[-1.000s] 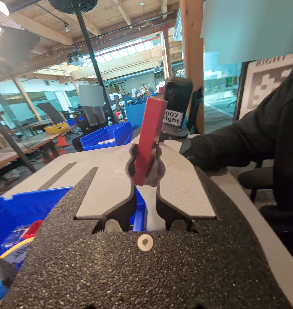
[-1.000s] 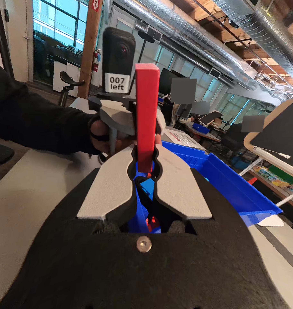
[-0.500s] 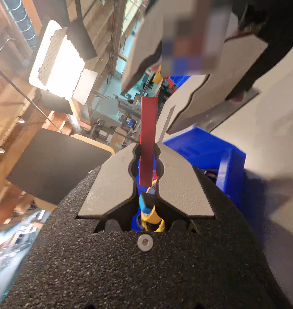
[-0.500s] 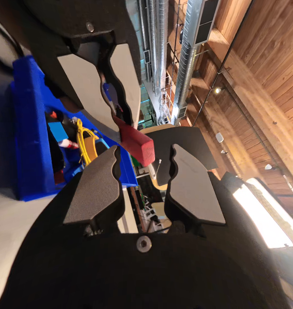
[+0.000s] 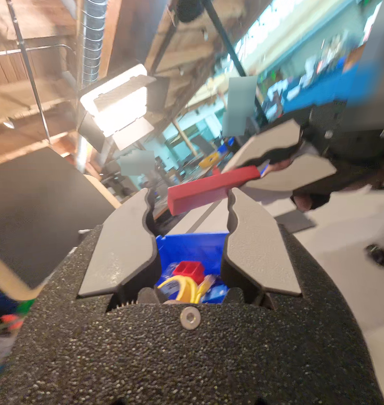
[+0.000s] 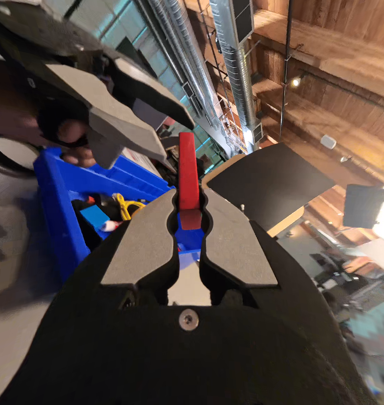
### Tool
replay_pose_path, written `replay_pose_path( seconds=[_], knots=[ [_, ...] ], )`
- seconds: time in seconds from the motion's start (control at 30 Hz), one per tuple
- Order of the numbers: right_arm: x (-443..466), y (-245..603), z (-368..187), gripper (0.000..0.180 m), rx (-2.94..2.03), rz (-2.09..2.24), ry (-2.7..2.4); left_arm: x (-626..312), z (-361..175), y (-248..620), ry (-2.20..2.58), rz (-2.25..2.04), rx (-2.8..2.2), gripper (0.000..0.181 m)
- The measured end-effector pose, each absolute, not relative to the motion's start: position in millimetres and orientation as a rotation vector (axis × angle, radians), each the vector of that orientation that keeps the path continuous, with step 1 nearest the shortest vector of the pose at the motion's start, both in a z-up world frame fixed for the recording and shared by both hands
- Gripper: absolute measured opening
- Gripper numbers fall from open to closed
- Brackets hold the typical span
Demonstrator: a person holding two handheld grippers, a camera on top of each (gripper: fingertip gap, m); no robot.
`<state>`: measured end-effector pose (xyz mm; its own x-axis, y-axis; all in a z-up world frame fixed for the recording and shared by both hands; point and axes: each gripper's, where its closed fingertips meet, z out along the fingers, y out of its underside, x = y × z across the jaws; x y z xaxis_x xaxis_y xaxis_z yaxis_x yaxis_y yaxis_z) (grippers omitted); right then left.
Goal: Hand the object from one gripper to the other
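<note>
Right wrist view: right gripper [image 6: 188,202] jaws clamp the red block [image 6: 188,179] above the blue bin [image 6: 62,197]. Left gripper [image 5: 187,199] jaws gape empty beside it. A brush from them could knock the block loose.

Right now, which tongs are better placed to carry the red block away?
Right. The right tongs are shut on the red block, while the left tongs stand open and no longer hold it.

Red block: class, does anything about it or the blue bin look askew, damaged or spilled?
Nothing stands out. The red block sits straight and intact in the right gripper; the left gripper is open, and the blue bin holds its clutter unspilled.
</note>
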<state>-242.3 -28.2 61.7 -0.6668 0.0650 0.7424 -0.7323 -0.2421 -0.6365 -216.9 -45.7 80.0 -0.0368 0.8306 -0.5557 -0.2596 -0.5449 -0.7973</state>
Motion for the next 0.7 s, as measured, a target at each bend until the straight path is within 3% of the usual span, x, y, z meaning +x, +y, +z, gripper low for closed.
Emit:
replay_pose_path(
  seconds=[0.2,0.33,0.4,0.43,0.57,0.7],
  knots=[
    [-224,-13,77,0.016,0.791,2.45,-1.665,-207,97,-49,-0.697,1.256,-1.107,0.074],
    [-206,-12,75,0.016,0.824,2.646,-1.771,-209,84,-23,-0.653,0.947,-1.13,0.063],
    [-202,-17,67,0.016,0.819,2.649,-1.83,-204,82,-14,-0.607,0.866,-1.101,0.032],
    [-202,-17,66,0.016,0.809,2.651,-1.833,-203,81,-13,-0.604,0.851,-1.084,0.03],
    [-218,-24,65,0.028,0.754,2.443,-1.743,-206,80,-23,-0.64,0.933,-1.126,0.021],
    [-236,-26,69,0.031,0.729,2.105,-1.476,-214,79,-54,-0.747,1.391,-1.256,0.017]
  ],
)
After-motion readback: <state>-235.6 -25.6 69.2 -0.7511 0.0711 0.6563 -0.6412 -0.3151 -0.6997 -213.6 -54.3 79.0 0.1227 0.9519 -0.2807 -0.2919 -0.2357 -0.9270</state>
